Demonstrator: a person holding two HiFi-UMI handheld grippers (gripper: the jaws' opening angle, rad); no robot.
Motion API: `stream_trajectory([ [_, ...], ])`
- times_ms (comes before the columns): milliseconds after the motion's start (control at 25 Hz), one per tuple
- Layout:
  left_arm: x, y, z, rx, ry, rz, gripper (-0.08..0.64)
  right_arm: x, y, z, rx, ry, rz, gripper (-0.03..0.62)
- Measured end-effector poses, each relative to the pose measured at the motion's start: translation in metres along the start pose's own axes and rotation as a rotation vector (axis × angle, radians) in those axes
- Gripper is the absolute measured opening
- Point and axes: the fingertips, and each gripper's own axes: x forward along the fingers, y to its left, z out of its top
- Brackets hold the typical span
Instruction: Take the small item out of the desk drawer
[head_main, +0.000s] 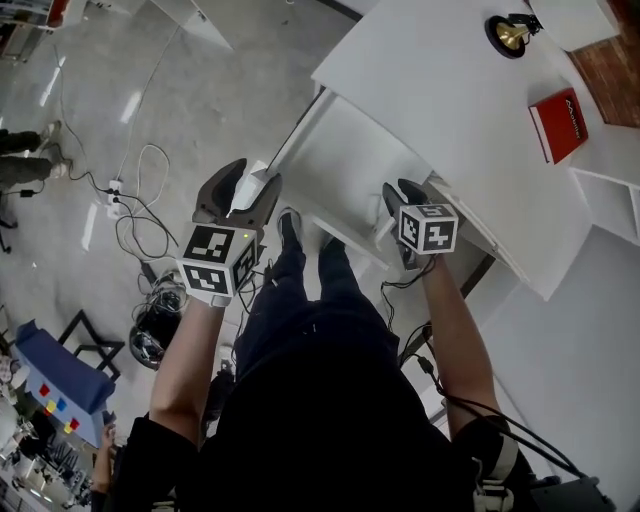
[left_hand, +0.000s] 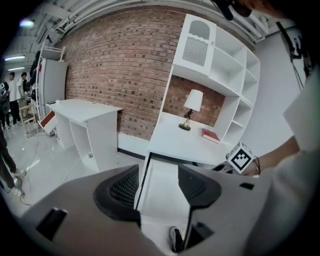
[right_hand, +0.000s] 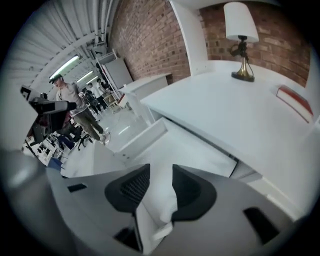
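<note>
The white desk drawer stands pulled out from under the desk top. My right gripper is at the drawer's near front edge. In the right gripper view that white front edge fills the gap of the right gripper and touches both pads. The drawer floor beyond looks bare; no small item shows. My left gripper hangs at the drawer's left front corner. In the left gripper view the left gripper is open with nothing between its jaws, and the drawer lies below.
A brass lamp and a red book sit on the desk top. White shelves rise behind it against a brick wall. The person's shoes stand under the drawer. Cables lie on the floor at left. A second white desk stands further left.
</note>
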Motion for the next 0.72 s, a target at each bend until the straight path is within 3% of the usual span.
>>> stream_trajectory([
  [720,0.006,0.029,-0.048,-0.081,0.067,0.04,0.23,0.094,-0.02,-0.105,-0.071,0.527,-0.005,0.159],
])
